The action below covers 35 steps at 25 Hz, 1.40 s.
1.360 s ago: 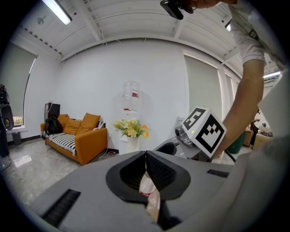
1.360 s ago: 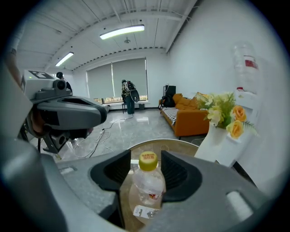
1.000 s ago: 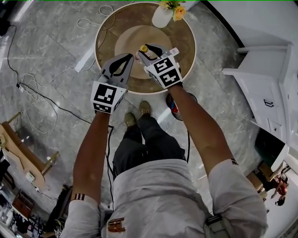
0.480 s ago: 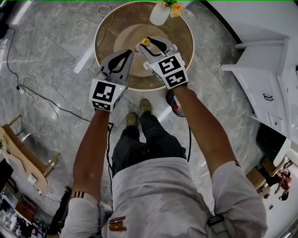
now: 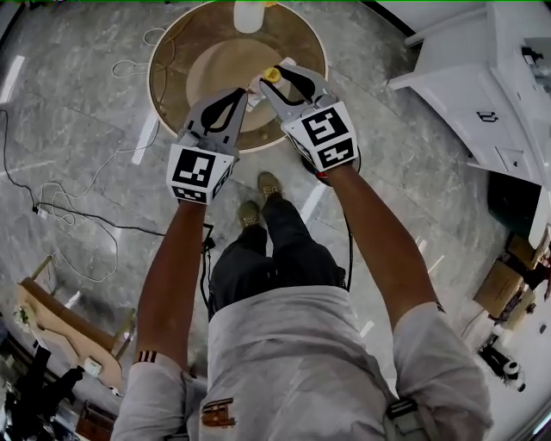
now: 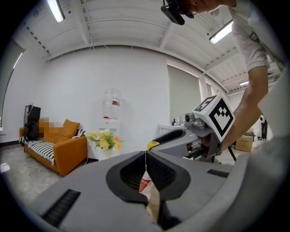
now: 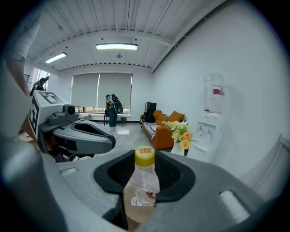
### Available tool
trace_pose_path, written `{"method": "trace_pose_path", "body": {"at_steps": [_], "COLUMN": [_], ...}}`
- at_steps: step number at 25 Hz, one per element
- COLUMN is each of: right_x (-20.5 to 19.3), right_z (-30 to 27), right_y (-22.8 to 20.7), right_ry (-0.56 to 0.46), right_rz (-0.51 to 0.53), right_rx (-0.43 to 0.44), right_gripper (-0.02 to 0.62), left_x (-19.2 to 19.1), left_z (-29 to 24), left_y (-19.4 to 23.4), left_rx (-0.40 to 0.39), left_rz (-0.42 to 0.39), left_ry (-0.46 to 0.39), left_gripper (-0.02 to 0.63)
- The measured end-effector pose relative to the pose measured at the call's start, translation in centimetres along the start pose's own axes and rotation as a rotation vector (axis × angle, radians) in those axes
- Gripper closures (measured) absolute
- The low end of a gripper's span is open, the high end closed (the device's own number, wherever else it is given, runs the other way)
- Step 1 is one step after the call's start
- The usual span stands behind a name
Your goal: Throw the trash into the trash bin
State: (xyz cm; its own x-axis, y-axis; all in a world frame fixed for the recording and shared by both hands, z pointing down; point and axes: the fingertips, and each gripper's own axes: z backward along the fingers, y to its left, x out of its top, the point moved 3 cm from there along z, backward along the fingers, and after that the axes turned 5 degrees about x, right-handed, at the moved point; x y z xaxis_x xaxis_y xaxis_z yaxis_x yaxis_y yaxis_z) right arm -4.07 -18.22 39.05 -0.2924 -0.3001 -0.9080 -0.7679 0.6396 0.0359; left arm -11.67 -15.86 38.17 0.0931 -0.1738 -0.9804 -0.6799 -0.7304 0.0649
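Two pieces of trash have lifted off the round table [image 5: 172, 82] in the last second. My right gripper [image 5: 281, 76] is clamped on one yellow-capped bottle [image 7: 144, 181], and my left gripper [image 5: 241, 93] is pinched shut on one thin wrapper [image 6: 146, 186]. Both hang over the table's near edge, ready to carry. One vase [image 5: 247, 13] sits far; I cannot make out the bin.

Two grey plastic grippers are counted: left gripper [image 5: 243, 93] and right gripper [image 5: 272, 79]. One clear plastic bottle with a yellow cap [image 7: 144, 179], one crumpled wrapper [image 6: 145, 185] and one round brown table [image 5: 168, 60] at twelve o'clock are seen.
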Motion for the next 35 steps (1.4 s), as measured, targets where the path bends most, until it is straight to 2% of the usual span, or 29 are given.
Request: {"method": "trace_pose_path", "body": {"at_steps": [8, 17, 25, 30, 35], "right_x": [-2.8, -10.1, -16.1, -19.9, -22.6], "right_z": [10.8, 22.3, 28.8, 30.5, 30.9], "right_y": [-1.6, -3.5, -4.1, -3.8, -3.7], "right_ry": [-0.018, 0.039, 0.105, 0.159, 0.219], "right_rz": [-0.076, -0.182, -0.220, -0.244, -0.246], "right_rx": [-0.176, -0.353, -0.372, -0.348, -0.308], "right_gripper": [0.463, 0.463, 0.463, 0.463, 0.463], "left_x": [1.0, 0.1, -0.1, -1.1, -1.7], "left_z": [-1.6, -4.0, -6.0, -6.0, -6.0], "left_y": [-8.8, -18.9, -25.3, -28.3, -29.4], "left_rx": [-0.195, -0.388, -0.415, -0.411, -0.385], "left_rz": [-0.030, -0.046, -0.047, -0.039, -0.027], "left_ry": [-0.016, 0.005, 0.021, 0.044, 0.057], "left_gripper": [0.604, 0.604, 0.604, 0.604, 0.604]}}
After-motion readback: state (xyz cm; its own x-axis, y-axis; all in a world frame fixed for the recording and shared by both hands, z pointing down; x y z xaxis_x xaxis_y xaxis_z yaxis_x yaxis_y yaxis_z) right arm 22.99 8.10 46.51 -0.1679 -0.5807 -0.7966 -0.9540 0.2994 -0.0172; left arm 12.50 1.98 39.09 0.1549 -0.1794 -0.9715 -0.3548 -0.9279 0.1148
